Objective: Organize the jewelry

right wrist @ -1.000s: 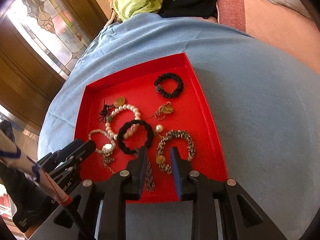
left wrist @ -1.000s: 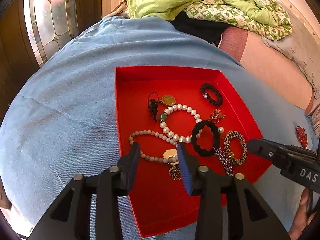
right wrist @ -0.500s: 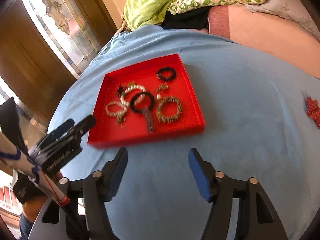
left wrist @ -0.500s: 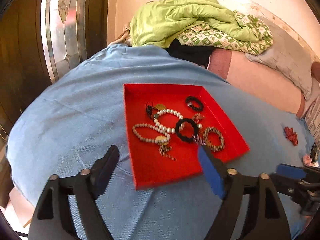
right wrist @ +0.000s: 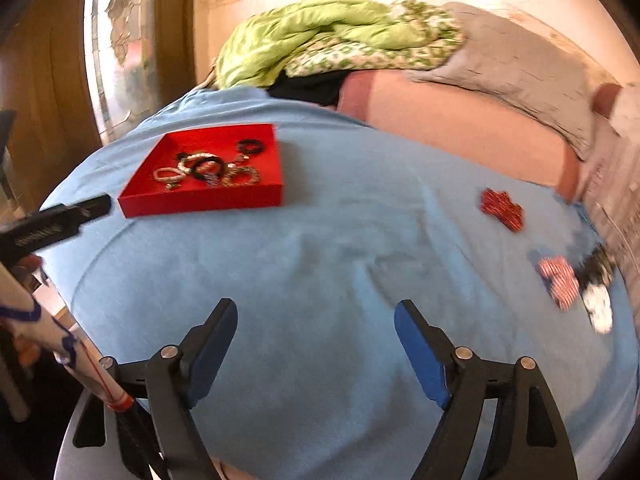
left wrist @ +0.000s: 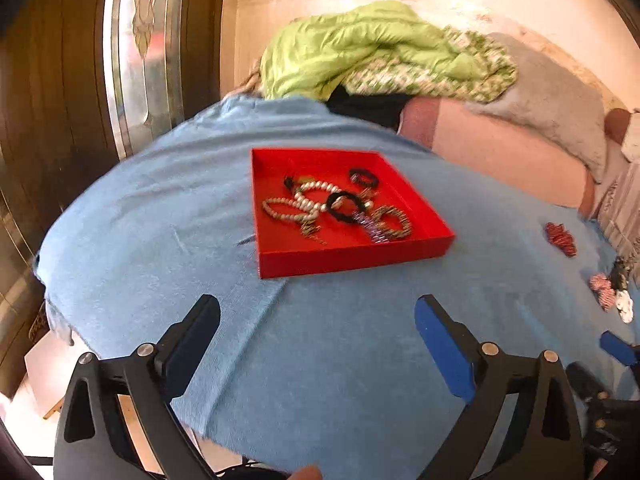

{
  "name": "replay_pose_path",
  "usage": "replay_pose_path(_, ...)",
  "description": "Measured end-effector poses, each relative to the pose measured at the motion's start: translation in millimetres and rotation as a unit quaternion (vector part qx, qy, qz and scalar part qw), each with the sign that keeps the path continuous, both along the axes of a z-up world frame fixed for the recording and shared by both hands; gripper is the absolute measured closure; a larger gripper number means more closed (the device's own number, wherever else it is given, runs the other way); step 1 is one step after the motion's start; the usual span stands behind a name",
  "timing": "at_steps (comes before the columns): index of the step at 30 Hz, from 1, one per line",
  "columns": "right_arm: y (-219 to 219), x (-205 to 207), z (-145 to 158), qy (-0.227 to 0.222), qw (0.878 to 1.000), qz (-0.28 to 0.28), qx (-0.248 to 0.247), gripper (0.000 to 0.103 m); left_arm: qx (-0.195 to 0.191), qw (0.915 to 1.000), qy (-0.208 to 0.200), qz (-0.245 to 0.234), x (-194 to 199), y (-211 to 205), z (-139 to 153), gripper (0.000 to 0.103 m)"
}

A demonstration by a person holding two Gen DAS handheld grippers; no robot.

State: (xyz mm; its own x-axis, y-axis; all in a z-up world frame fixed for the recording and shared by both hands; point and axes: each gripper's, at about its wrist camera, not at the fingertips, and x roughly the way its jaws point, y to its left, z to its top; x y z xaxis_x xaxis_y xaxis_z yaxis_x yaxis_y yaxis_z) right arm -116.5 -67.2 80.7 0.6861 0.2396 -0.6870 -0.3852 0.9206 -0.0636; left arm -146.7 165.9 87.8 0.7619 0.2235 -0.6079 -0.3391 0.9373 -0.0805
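Observation:
A red tray (left wrist: 348, 258) sits on the blue cloth and holds pearl bracelets (left wrist: 304, 200), black hair ties (left wrist: 344, 204) and a patterned bracelet (left wrist: 394, 220). It also shows at the left in the right wrist view (right wrist: 200, 202). My left gripper (left wrist: 318, 320) is open and empty, well back from the tray. My right gripper (right wrist: 316, 324) is open and empty over bare cloth. The left gripper's finger (right wrist: 56, 220) shows at the left edge of the right wrist view.
Red ornaments (right wrist: 502, 208) and red-and-white, black and white pieces (right wrist: 576, 280) lie on the cloth at the right. A green blanket (left wrist: 360, 52) and pillows lie behind. A glass door (left wrist: 140, 52) stands at the left.
Both grippers have pulled back and up from the tray and opened wide. The right view has swung to the right, bringing the loose pieces on the cloth into sight.

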Motion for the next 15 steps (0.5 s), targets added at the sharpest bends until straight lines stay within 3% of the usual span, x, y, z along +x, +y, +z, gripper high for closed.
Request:
replay_pose_path(3,-4.6,-4.5,-4.7,0.0,1.0,0.004,-0.019,0.018,0.028,0.9994,-0.019,0.001,-16.2,-18.0,6.5,0.0)
replay_pose_path(7,-3.5,-17.2,0.7,-0.023,0.999,0.026,-0.02,0.017,0.076,0.9963,0.033,0.022,-26.3,-35.1,2.7,0.0)
replay_pose_path(11,6.0,-30.8,0.9,-0.039,0.997,0.055,-0.025,0.016,0.051,0.9957,0.077,0.004,-33.4,-38.3,-1.3,0.0)
replay_pose_path(15,9.3,-38.3,-1.5,-0.049,0.996,0.058,-0.039,0.016,0.075,0.9951,0.057,0.032,-40.6,-40.6,-9.0,0.0)
